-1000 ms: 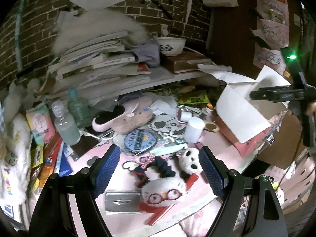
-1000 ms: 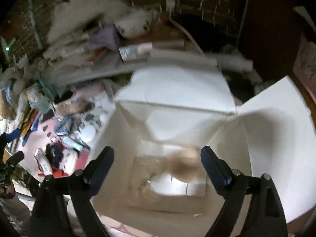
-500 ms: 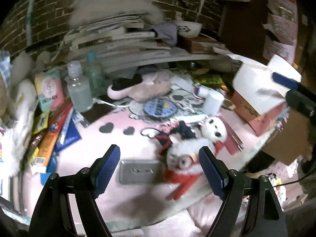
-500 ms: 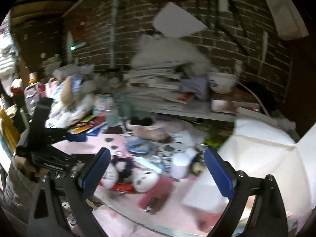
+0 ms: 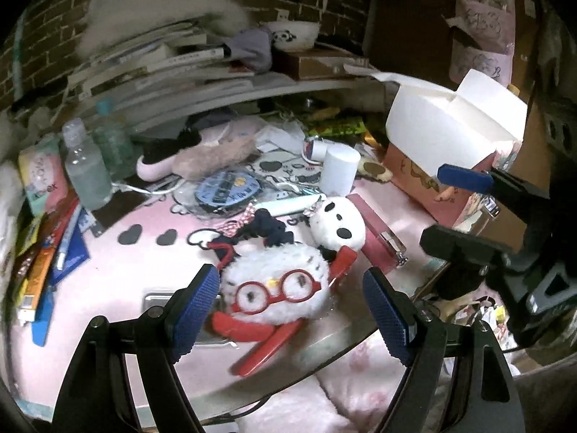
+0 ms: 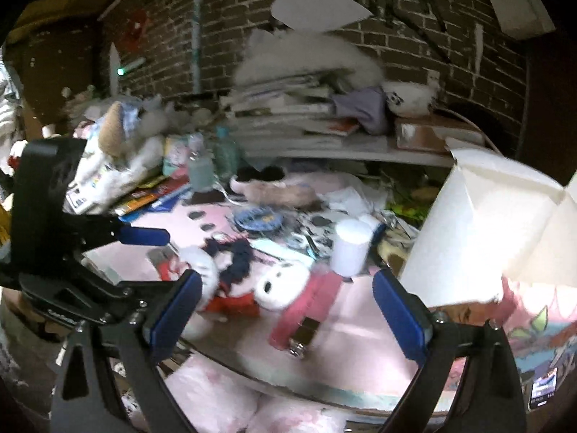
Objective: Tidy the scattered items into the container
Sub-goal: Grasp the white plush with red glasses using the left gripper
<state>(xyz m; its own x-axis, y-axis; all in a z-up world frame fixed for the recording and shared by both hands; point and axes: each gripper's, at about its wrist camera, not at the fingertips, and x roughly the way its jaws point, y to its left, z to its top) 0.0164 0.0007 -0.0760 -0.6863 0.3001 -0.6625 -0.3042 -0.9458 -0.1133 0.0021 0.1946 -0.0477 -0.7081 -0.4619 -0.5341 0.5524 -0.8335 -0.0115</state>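
A white fluffy plush with red glasses [image 5: 277, 288] lies on the pink table [image 5: 119, 274], with a panda plush [image 5: 337, 225] and a dark scrunchie [image 5: 268, 229] just behind it. My left gripper [image 5: 292, 310] is open, its fingers either side of the red-glasses plush. The open white box [image 5: 450, 122] stands at the right; it also shows in the right wrist view [image 6: 505, 223]. My right gripper [image 6: 288, 310] is open and empty above the table's front edge, near the panda plush [image 6: 281, 285] and a pink stapler [image 6: 306, 306].
A white cylinder [image 5: 339, 173], a round blue badge [image 5: 227, 191], a pink slipper [image 5: 202, 151], two clear bottles [image 5: 86, 169] and snack packets [image 5: 39, 252] crowd the table. Stacked books [image 5: 162, 68] and a bowl [image 5: 294, 34] sit on a shelf behind. A metal tin [image 5: 155, 297] lies beside my left finger.
My right gripper has swung from over the white box to the table's front. My left gripper has moved closer to the red-glasses plush, which now sits between its fingers.
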